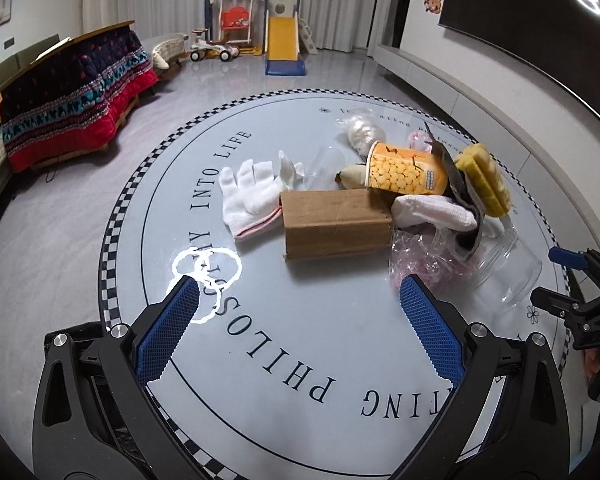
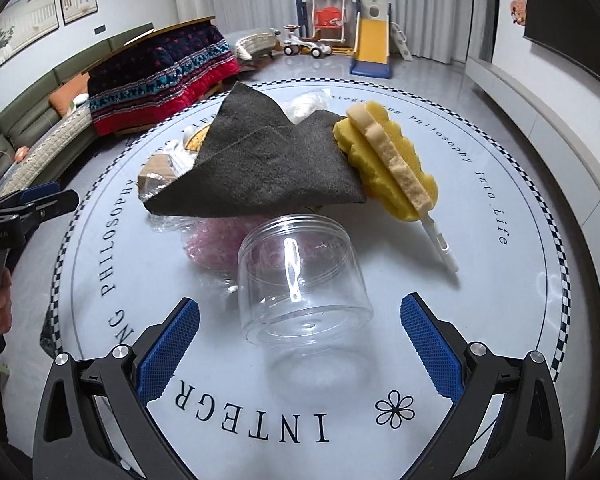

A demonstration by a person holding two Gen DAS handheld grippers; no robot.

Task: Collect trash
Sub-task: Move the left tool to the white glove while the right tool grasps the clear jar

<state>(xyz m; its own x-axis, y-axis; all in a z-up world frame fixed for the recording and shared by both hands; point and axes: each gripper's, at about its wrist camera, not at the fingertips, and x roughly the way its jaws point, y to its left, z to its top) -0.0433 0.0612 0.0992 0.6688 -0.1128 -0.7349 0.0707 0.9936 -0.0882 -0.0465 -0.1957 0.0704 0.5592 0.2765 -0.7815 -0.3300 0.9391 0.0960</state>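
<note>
Blue ribbed pads of the left gripper [image 1: 299, 294] stand wide apart and empty above the printed lettering of the round table [image 1: 340, 360], with no trash between them. Beyond, the left wrist view shows the pile from its near side: a brown cardboard box [image 1: 336, 224] lies flat, a white glove [image 1: 250, 196] touches its left end, and a second white glove [image 1: 434, 210] rests against its right end. Behind the box an orange corn-printed cup [image 1: 406, 174] lies tipped on its side, with a banana peel [image 1: 352, 178] beside it and crumpled clear plastic [image 1: 362, 130] farther back. Pink plastic wrap [image 1: 424, 260] sits just right of the box.

Most of that is hidden in the right wrist view, where a dark grey cloth [image 2: 268, 160] drapes over the pile and only slivers of box and cup peek out at its left. That view shows instead a clear plastic jar [image 2: 300, 276] on its side, close ahead of the right gripper [image 2: 300, 308], whose fingers are likewise spread wide and grip nothing. A yellow sponge brush [image 2: 388, 164] with a white handle lies touching the cloth's right edge. In the left view the jar [image 1: 504, 268] appears only at the far right.

Behind the table both views show a quilt-covered table [image 2: 164, 76] and a toy slide [image 1: 282, 42].
</note>
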